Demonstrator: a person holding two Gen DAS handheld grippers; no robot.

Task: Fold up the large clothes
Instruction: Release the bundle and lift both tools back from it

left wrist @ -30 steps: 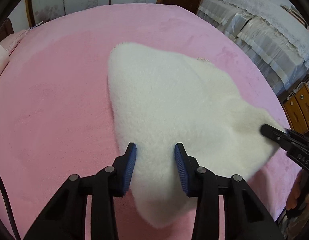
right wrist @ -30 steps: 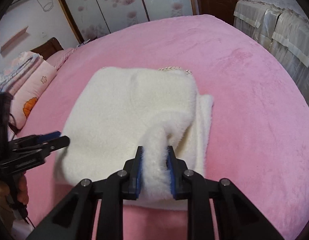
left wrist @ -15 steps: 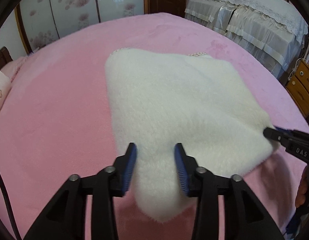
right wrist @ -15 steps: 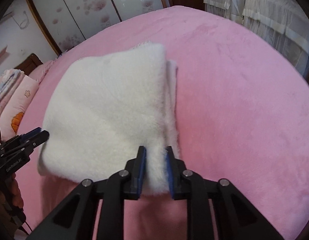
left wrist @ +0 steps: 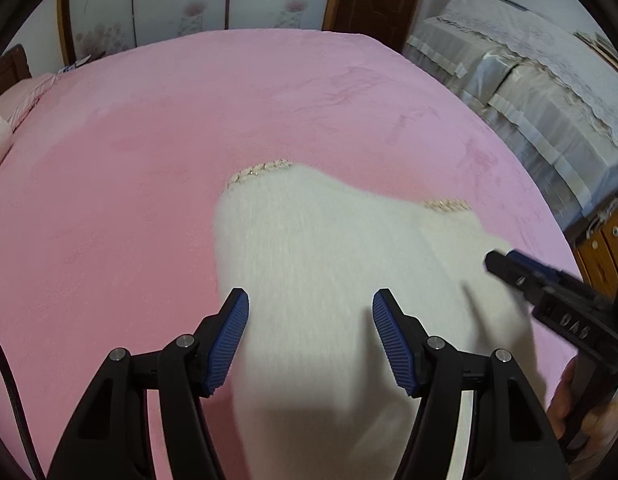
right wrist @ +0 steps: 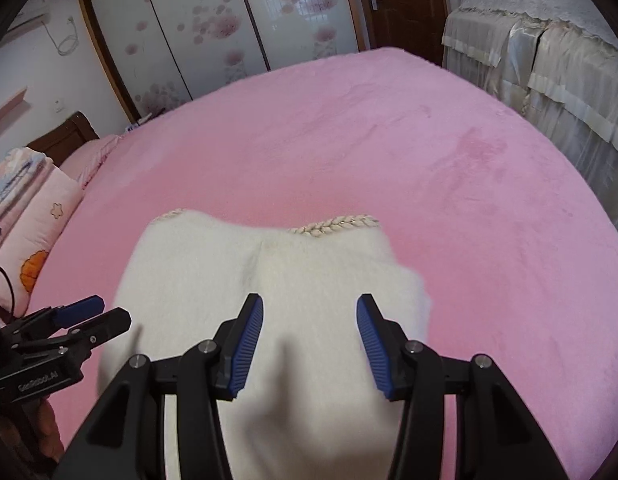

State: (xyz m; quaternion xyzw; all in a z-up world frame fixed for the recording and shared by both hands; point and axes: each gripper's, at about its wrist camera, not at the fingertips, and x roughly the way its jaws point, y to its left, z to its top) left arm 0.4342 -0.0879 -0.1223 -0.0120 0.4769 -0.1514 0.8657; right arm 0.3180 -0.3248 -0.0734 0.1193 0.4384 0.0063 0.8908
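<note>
A fluffy white garment with braided cream trim lies folded on the pink bed. My left gripper is open, its blue pads either side of the garment's near edge, holding nothing. My right gripper is also open over the garment, empty. The right gripper shows at the right of the left wrist view; the left gripper shows at the left of the right wrist view.
Pink pillows and a folded quilt lie at the bed's left. A covered sofa and a wooden cabinet stand to the right. Sliding wardrobe doors and a brown door stand behind.
My right gripper has opened and let go of the garment fold. My left gripper has opened wider. The garment now lies flat, folded smaller, with the trim at the far edge.
</note>
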